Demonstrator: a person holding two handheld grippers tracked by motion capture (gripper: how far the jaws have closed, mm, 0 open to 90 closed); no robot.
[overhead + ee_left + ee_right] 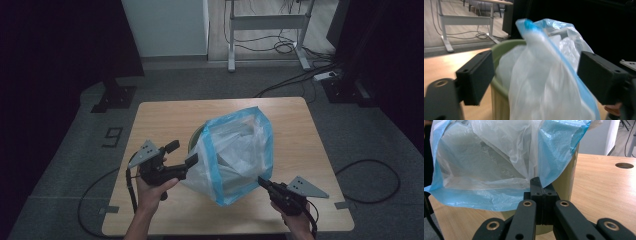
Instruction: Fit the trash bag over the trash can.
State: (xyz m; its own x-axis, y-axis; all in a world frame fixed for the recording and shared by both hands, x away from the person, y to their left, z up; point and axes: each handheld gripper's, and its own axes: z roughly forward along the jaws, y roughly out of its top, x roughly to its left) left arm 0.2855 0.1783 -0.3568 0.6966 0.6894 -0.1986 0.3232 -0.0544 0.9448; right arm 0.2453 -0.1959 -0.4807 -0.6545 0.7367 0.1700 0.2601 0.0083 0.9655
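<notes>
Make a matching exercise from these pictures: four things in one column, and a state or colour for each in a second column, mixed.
Things:
1. left gripper
2. right gripper
3. bin
4. bag

States or colours:
A. pale green, standing on the table
B. clear plastic with a blue rim
C. jaws wide apart, plastic between them but not pinched
D. jaws shut on the blue rim

Pairs: 1-C, 2-D, 3-A, 4-B
</notes>
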